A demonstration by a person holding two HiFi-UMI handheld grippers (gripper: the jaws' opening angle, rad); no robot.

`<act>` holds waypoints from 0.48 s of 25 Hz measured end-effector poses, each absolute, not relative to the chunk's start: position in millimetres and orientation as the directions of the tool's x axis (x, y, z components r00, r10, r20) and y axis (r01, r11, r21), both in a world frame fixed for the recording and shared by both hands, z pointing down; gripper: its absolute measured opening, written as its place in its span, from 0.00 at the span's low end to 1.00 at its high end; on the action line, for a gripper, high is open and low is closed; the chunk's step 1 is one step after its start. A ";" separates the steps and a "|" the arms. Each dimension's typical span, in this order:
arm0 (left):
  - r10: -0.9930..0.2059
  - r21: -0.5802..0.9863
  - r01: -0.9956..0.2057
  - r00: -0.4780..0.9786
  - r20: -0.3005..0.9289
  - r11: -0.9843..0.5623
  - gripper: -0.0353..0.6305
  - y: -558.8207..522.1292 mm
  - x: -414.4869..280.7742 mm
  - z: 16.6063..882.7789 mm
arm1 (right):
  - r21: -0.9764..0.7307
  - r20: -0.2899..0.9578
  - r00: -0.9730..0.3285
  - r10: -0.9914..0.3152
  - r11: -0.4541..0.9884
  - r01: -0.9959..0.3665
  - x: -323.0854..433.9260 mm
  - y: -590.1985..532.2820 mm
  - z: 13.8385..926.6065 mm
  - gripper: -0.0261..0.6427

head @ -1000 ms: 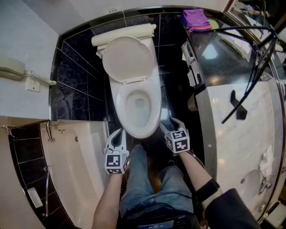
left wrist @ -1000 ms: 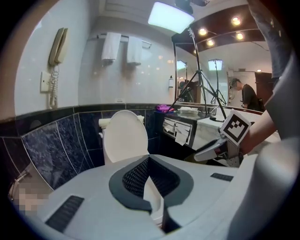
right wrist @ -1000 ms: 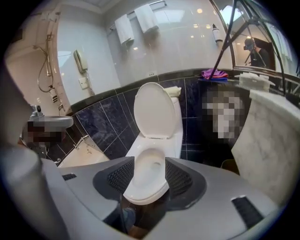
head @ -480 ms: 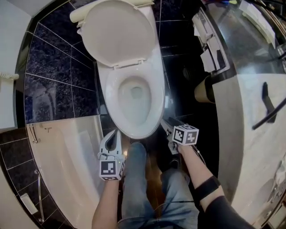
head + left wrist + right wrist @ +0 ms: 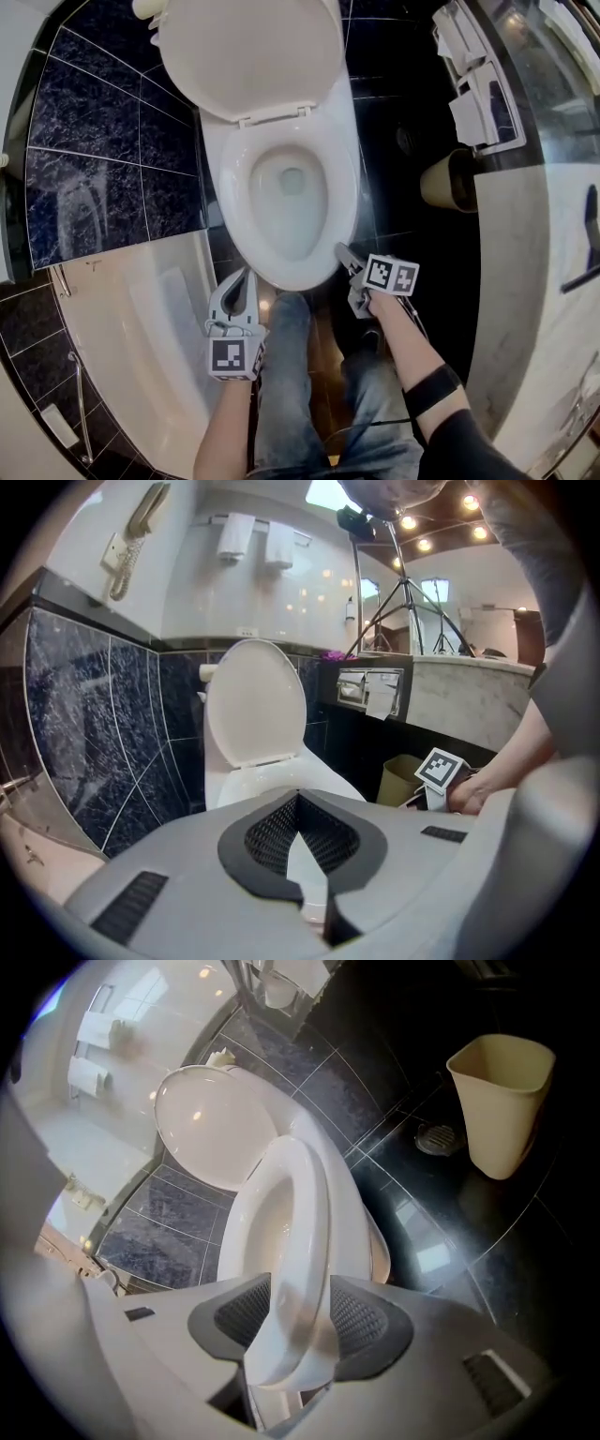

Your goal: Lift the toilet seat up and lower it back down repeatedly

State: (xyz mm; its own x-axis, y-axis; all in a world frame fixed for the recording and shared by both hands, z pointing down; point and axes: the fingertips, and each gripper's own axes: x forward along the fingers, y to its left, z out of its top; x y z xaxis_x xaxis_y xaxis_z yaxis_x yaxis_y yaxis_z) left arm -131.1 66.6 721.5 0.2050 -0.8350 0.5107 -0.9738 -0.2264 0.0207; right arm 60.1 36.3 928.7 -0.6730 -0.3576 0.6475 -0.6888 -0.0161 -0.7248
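Observation:
A white toilet stands against dark marble tiles with its lid [image 5: 248, 52] raised. The seat [image 5: 342, 202] lies close over the bowl. My right gripper [image 5: 345, 253] is at the front right of the rim. In the right gripper view the seat's front edge [image 5: 305, 1222] runs between the two dark pads, and my right gripper [image 5: 298, 1321] is shut on it. Left of the bowl's front, my left gripper [image 5: 246, 277] hangs off the toilet with its jaws shut and nothing in them. The left gripper view looks past my left gripper [image 5: 298, 797] at the raised lid [image 5: 255, 700].
A beige waste bin [image 5: 450, 178] stands on the black floor right of the toilet, near a floor drain [image 5: 436, 1138]. Paper holders [image 5: 478, 84] hang on the marble counter's side [image 5: 553, 281]. A white bathtub [image 5: 141, 328] lies to the left. The person's jeans-clad legs [image 5: 291, 375] are below.
The head view has closed in on the toilet. My right gripper has moved left onto the seat's front rim. The left gripper has barely shifted.

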 end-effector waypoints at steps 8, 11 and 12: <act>-0.809 0.028 -0.966 0.230 0.540 -0.256 0.04 69.8 -138.5 738.6 | -0.714 0.675 -0.641 -0.366 -0.104 -0.693 60.2 30.4 934.7 0.27; -0.806 0.046 -0.968 0.232 0.545 -0.247 0.04 70.6 -136.3 742.0 | -0.719 0.673 -0.635 -0.380 -0.137 -0.681 62.2 30.9 934.5 0.25; -0.804 0.050 -0.968 0.234 0.547 -0.248 0.04 71.2 -135.3 743.1 | -0.719 0.675 -0.631 -0.383 -0.144 -0.680 62.8 31.0 934.3 0.25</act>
